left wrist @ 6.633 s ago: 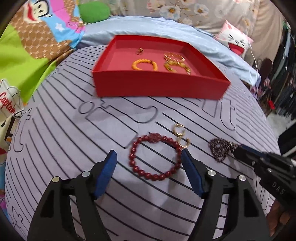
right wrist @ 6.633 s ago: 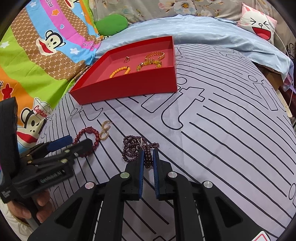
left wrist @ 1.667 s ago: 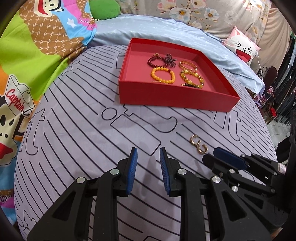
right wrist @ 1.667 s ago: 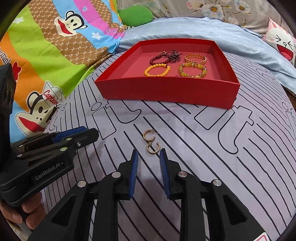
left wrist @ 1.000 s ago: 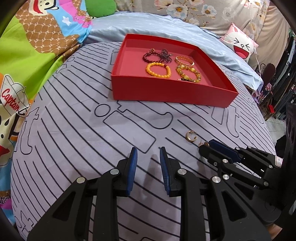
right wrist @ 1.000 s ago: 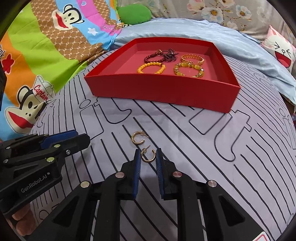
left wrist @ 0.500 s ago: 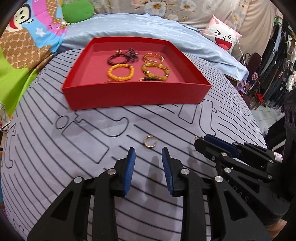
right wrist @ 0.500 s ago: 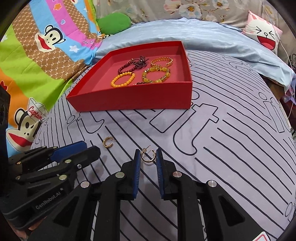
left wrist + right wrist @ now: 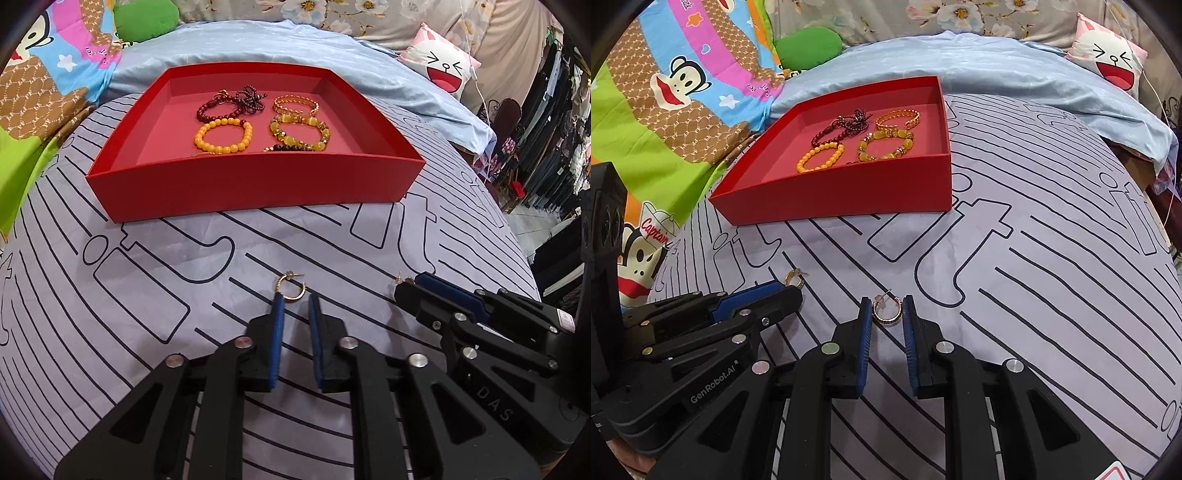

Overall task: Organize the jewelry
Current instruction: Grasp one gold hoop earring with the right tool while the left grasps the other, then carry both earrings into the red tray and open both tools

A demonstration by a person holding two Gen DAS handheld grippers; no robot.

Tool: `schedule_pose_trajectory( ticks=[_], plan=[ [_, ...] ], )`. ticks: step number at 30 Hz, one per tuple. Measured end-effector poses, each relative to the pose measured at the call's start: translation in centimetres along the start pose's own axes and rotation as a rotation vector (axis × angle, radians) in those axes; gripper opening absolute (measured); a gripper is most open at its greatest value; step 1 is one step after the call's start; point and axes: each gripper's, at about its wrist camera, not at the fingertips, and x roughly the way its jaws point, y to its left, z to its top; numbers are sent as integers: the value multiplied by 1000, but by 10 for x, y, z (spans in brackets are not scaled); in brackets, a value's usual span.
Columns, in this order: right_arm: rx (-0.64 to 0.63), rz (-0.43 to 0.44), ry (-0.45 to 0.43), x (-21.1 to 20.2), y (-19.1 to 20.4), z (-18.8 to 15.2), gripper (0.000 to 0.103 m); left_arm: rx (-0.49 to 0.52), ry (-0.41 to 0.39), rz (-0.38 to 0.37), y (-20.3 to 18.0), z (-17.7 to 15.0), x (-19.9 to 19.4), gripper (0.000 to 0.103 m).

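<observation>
Two gold hoop earrings are out of the red tray [image 9: 255, 184]. One earring [image 9: 290, 288] lies on the striped cloth just at the tips of my left gripper [image 9: 295, 301], whose jaws stand slightly apart around it. My right gripper [image 9: 886, 308] is shut on the other earring [image 9: 886, 311], which is held between its blue pads. In the left wrist view only the post of that earring [image 9: 400, 277] shows at the right gripper's tip. The tray [image 9: 849, 199] holds several bracelets, among them an orange bead one [image 9: 223, 137].
The grey cloth with black lines [image 9: 147, 280] covers a rounded bed surface. A light blue sheet [image 9: 979, 70] and a cartoon pillow [image 9: 1108, 59] lie behind the tray. A colourful monkey-print blanket [image 9: 665, 103] is at the left. Clothes hang at the far right.
My left gripper has moved forward to the loose earring, and its jaws have narrowed around it. My right gripper keeps hold of its earring.
</observation>
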Motion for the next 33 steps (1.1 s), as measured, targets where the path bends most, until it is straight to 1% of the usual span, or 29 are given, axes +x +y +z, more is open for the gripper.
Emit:
schedule_pose_trajectory(
  ticks=[7, 13, 15, 23, 27, 33],
  plan=[
    [4, 1, -2, 0, -2, -1, 16, -21, -2, -14, 2, 1, 0, 10],
    [12, 4, -5, 0, -2, 0, 16, -15, -5, -5, 0, 2, 1, 17],
    [13, 4, -5, 0, -2, 1, 16, -12, -8, 2, -2, 5, 2, 17],
    [13, 4, -4, 0, -3, 1, 16, 7, -17, 11, -5, 9, 7, 17],
    [17, 5, -4, -1, -3, 1, 16, 15, -18, 12, -7, 10, 7, 15],
    [17, 9, -16, -5, -4, 4, 16, 9, -25, 17, -7, 10, 1, 14]
  ],
)
